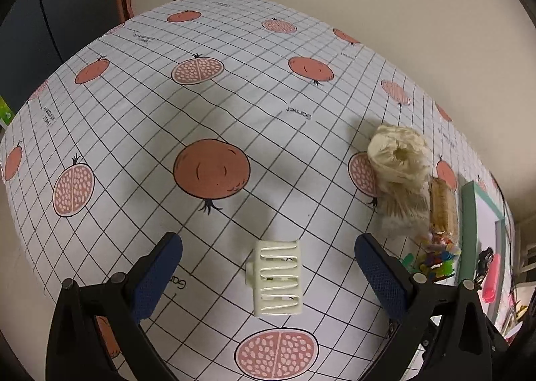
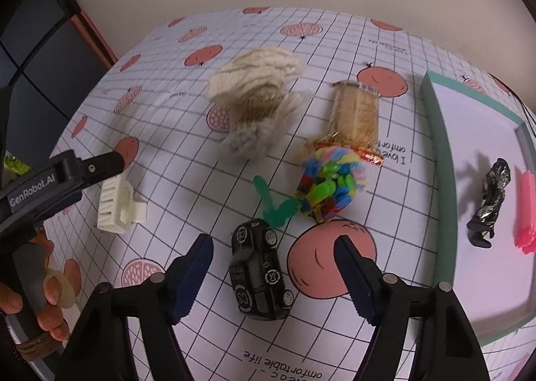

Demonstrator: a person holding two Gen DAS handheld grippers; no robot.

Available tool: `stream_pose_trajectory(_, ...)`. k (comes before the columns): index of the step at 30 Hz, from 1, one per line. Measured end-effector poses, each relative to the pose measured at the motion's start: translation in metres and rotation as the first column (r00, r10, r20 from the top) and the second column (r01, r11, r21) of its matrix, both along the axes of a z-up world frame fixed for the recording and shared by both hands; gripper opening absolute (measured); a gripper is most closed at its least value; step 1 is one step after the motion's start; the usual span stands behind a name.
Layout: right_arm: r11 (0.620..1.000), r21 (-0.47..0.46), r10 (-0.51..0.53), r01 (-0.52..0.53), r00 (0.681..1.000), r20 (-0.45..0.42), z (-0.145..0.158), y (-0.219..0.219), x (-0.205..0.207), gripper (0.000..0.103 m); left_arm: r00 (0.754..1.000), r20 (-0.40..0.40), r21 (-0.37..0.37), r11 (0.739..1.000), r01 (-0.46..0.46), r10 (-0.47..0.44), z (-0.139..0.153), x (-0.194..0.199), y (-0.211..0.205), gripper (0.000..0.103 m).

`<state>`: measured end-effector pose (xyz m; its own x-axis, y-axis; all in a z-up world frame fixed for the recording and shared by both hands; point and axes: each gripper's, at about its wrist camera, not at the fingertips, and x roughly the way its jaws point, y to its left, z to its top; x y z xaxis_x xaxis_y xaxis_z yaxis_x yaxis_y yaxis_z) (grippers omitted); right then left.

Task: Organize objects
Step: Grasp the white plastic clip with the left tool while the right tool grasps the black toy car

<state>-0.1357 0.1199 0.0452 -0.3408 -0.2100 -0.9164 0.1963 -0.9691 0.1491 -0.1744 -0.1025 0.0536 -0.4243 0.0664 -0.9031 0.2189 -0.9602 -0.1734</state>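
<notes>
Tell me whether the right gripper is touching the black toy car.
Apart. In the right wrist view the right gripper stands open, and the black toy car lies between its jaws with tablecloth showing on both sides.

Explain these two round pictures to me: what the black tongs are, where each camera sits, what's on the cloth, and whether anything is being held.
Each picture comes from a fisheye camera mounted on a hand-held two-finger gripper; a person carries one in each hand. The left wrist view looks past the left gripper, open above a cream hair claw clip. The right wrist view looks past the right gripper, open around a black toy car lying on the pomegranate-print tablecloth. Neither holds anything. Also on the cloth: a cream yarn bundle, a bag of toothpicks and a bag of colourful bits. The green-rimmed tray holds a black item and a pink one.
</notes>
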Motion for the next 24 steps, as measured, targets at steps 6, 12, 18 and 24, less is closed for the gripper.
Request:
stream_pose_trajectory(6, 0.999, 0.014, 0.028, -0.029, 0.999, 0.043, -0.008, -0.003, 0.002, 0.06, 0.999, 0.03, -0.009, 1.0, 0.025, -0.025, -0.005, -0.002, 0.013, 0.084)
stream_pose_trajectory(12, 0.999, 0.01, 0.053, -0.054, 0.997, 0.062, -0.011, -0.005, 0.003, 0.038, 0.998, 0.048, -0.016, 0.999, 0.04, -0.039, -0.007, -0.002, 0.024, 0.056)
stream_pose_trajectory(18, 0.998, 0.004, 0.058, -0.059, 0.996, 0.067, -0.011, -0.004, 0.002, 0.038, 0.997, 0.069, -0.029, 0.999, 0.041, -0.038, -0.01, -0.002, 0.024, 0.033)
stream_pose_trajectory(24, 0.998, 0.009, 0.058, -0.059, 0.996, 0.063, -0.009, -0.002, 0.003, 0.037, 0.997, 0.07, -0.04, 0.999, 0.034, -0.031, -0.008, -0.002, 0.024, 0.033)
